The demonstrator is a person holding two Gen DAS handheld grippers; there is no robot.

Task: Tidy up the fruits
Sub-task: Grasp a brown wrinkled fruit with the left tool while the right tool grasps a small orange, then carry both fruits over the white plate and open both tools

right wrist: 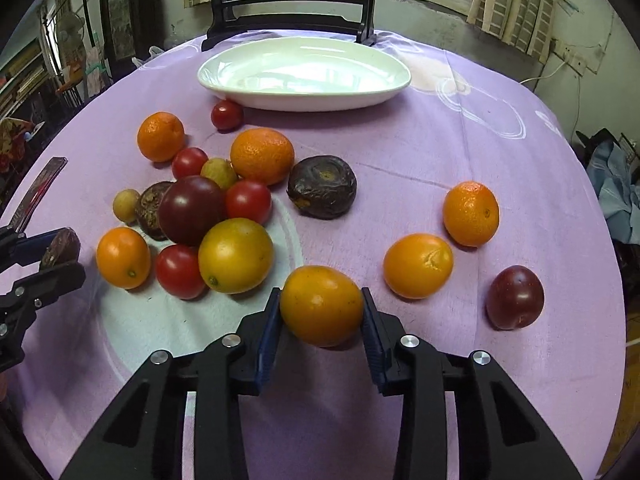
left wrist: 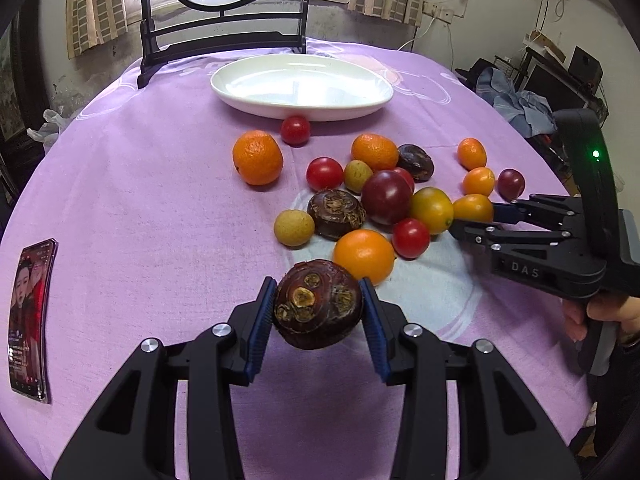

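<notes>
A round table under a lilac cloth (left wrist: 132, 184) carried the fruit; behind it stood a dark wooden screen stand (left wrist: 224, 46), curtained windows and a cluttered room with cables on the wall. A phone (left wrist: 30, 320) lay on the cloth, left of the left claw.

The left gripper (left wrist: 318, 312) was clamped on a dark brown water chestnut (left wrist: 316, 304), both blue pads touching its sides. The chestnut's flat, scarred face pointed back at the camera and its broad axis ran across, from pad to pad.

The right gripper (right wrist: 320, 320) was closed on an orange-yellow oval fruit (right wrist: 321, 306), whose long axis also ran pad to pad, roughly level.

Ahead of both claws sat the heap of loose fruit: a mandarin (left wrist: 257, 157), red cherry tomatoes, a dark plum (left wrist: 386, 197) and another water chestnut (left wrist: 336, 214). Beyond the heap, farthest from the claws, rested the white oval plate (left wrist: 240, 96), with one red tomato (left wrist: 295, 130) just beside its near rim.
</notes>
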